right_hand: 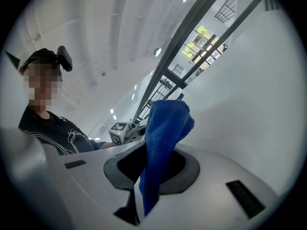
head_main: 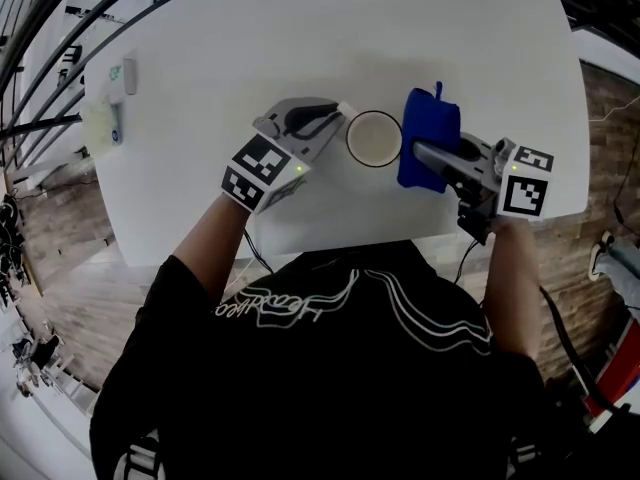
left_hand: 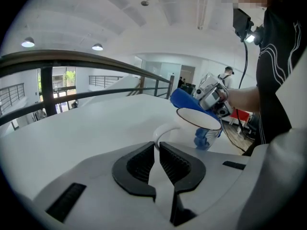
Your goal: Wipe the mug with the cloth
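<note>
A white mug [head_main: 373, 139] with a dark rim stands upright on the white table [head_main: 200, 198]. My left gripper [head_main: 340, 116] is on its left, shut on the mug's handle [left_hand: 160, 134]. In the left gripper view the mug [left_hand: 201, 128] stands just past my left gripper [left_hand: 156, 150]. The blue cloth [head_main: 430, 136] is against the mug's right side, with my right gripper [head_main: 428, 154] shut on it. In the right gripper view the cloth [right_hand: 163, 138] stands up from between the jaws of my right gripper [right_hand: 158, 164] and hides the mug.
A small white device [head_main: 122, 76] and a pale pad [head_main: 100, 125] lie at the table's far left corner. The table's near edge [head_main: 330, 243] runs just in front of my body. A dark railing [left_hand: 86, 61] and wooden floor [head_main: 70, 268] lie beyond the table.
</note>
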